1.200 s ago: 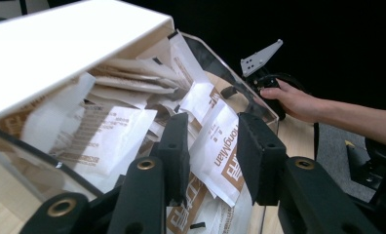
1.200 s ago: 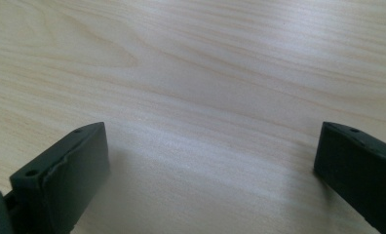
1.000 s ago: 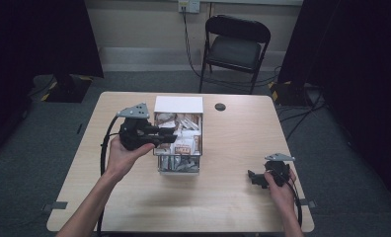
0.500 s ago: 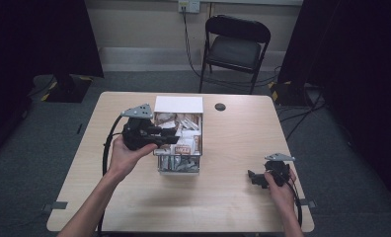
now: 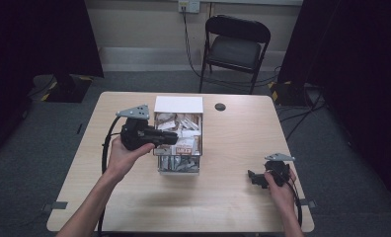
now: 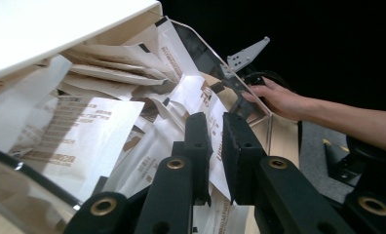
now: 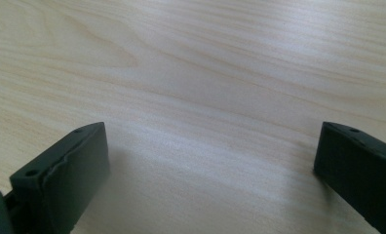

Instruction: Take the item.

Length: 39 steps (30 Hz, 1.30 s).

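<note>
- left gripper (image 6: 215, 146) is in the clear box (image 5: 161, 165), jaws have just been closing, now narrow around a white packet (image 6: 208, 105) edge; can't tell if the pads bite yet.
- Squeeze fully on one packet, then lift straight out.
- Packet stands between the jaws, long axis running away from the gripper.
- right gripper (image 7: 210, 170) sits wide, empty on the table (image 7: 205, 58).

At frame centre a clear box (image 5: 177, 165) holds white packets (image 6: 91, 129) with brown print, its lid (image 5: 178, 104) white, on a pale wood-grain surface (image 5: 233, 143), while both tools (image 5: 176, 139) (image 5: 251, 176) are black.
</note>
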Each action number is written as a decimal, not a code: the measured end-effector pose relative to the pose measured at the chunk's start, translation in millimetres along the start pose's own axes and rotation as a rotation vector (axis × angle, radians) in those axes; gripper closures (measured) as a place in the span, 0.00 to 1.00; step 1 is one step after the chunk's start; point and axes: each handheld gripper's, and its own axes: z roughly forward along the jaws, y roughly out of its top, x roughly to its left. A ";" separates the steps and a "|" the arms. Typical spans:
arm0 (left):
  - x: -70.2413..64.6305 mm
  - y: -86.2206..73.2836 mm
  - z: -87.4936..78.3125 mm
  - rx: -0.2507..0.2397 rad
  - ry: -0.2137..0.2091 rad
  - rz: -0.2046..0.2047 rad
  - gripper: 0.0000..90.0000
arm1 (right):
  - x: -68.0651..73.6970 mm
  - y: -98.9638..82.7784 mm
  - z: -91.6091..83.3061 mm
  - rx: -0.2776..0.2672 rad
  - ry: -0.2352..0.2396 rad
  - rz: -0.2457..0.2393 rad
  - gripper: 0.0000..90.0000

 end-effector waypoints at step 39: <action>-3.3 -0.7 -9.0 -0.046 -0.027 -0.021 1.00 | 0.0 0.0 0.1 -0.001 -0.001 0.000 0.00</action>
